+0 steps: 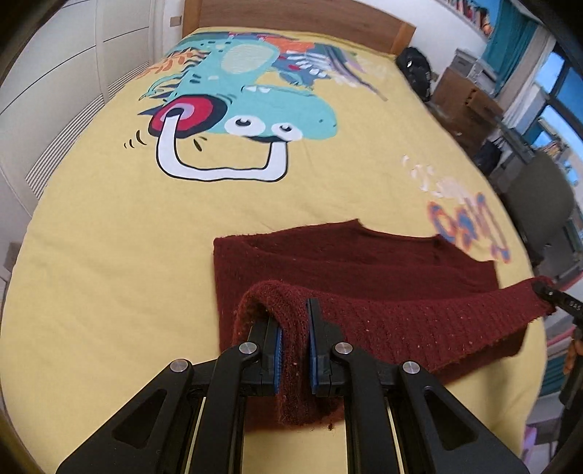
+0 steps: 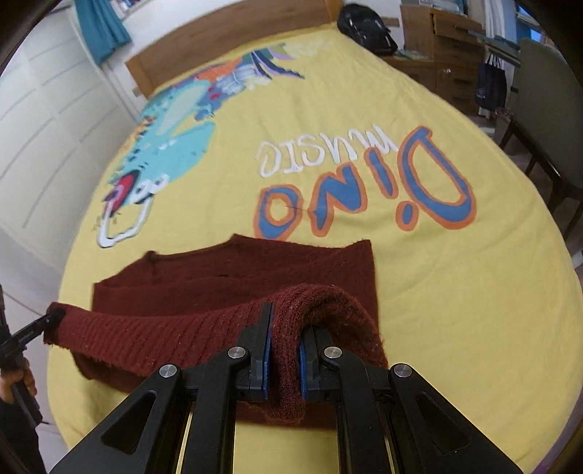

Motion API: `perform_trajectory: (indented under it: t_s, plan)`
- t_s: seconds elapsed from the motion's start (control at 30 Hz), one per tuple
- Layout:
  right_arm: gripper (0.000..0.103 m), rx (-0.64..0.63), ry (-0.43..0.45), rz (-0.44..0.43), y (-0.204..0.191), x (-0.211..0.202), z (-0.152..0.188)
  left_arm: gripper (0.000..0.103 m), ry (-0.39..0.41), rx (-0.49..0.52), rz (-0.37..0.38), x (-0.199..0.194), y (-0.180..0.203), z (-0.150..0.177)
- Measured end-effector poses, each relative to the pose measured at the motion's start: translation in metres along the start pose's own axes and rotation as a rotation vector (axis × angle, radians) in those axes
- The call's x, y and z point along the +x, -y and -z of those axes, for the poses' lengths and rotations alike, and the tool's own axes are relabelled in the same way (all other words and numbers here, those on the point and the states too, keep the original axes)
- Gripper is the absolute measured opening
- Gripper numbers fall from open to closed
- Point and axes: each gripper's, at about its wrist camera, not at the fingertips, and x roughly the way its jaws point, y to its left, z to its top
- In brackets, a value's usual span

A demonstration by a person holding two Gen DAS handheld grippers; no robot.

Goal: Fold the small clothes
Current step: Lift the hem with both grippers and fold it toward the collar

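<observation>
A dark red knitted sweater lies on the yellow dinosaur bedspread. Its ribbed near hem is lifted off the bed and stretched between the two grippers. My left gripper is shut on the hem's left corner, with cloth draped over its fingers. My right gripper is shut on the hem's right corner. The sweater lies flat beyond it in the right wrist view. Each gripper shows at the edge of the other's view, the right gripper at the far right and the left gripper at the far left.
The bedspread covers a bed with a wooden headboard. White wardrobe doors stand to the left. A black backpack, wooden drawers and a chair stand to the right.
</observation>
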Motion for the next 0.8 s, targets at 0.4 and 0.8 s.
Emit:
perform_trajectory:
  t_s: [0.4, 0.8]
  plan:
    - [0.015, 0.016, -0.137, 0.114, 0.007, 0.09, -0.001, 0.012, -0.054, 0.005, -0.13, 0.075, -0.009, 0.009]
    - [0.08, -0.027, -0.051, 0.141, -0.009, 0.067, -0.004, 0.069, -0.03, 0.03, -0.147, 0.057, 0.01, 0.005]
